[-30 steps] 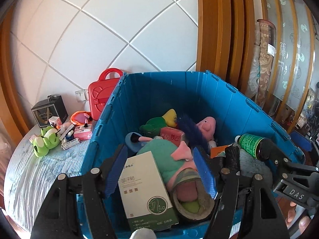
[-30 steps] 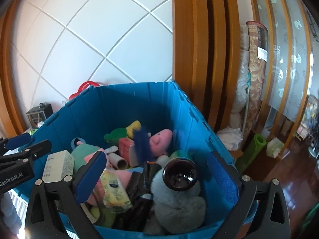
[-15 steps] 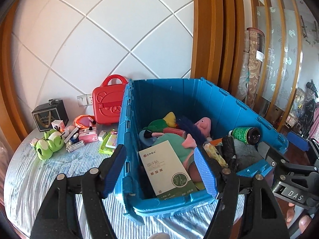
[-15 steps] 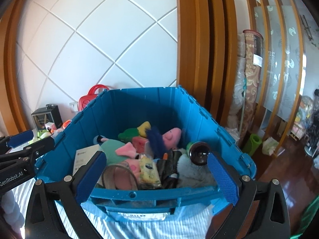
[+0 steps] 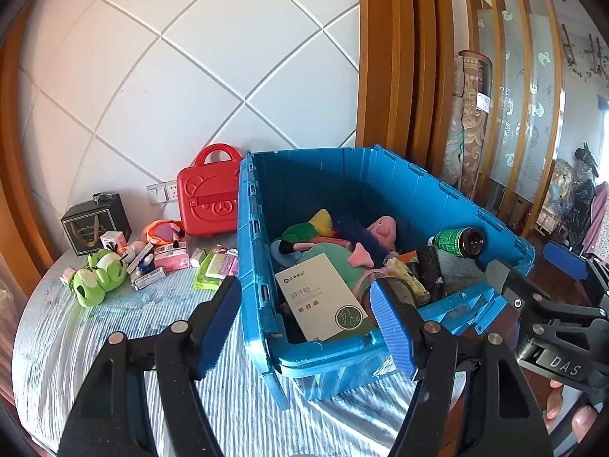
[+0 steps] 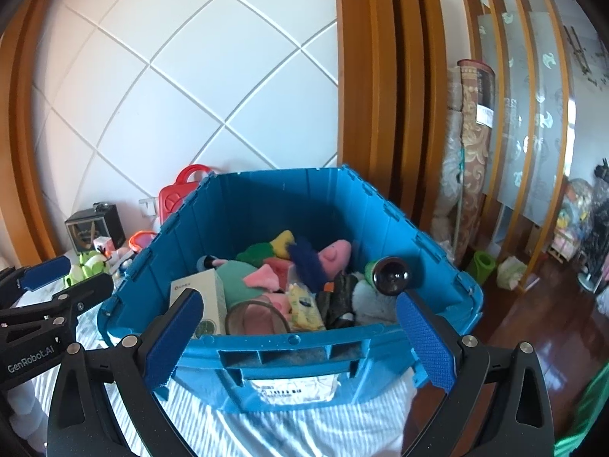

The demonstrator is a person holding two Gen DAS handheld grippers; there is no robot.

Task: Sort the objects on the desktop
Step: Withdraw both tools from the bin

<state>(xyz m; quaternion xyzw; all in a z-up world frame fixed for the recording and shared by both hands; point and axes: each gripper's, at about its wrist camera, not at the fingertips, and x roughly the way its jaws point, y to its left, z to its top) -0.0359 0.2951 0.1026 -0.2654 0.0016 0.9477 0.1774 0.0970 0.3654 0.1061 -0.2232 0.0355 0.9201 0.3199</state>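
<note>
1. On the striped worktop stands a blue crate, filled with a white box, a pink plush pig and a green bottle.
2. Left of the crate lie a green frog plush, a red case and a black box.
3. Near the crate's front rim, the left tool and the right tool both hang released, jaws wide with nothing grasped.

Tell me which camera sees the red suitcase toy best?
The left wrist view. There the red suitcase toy shows nearly whole, handle and bear face, standing beside the blue bin. In the right wrist view the bin wall hides most of it; only its handle and top corner poke out.
</note>
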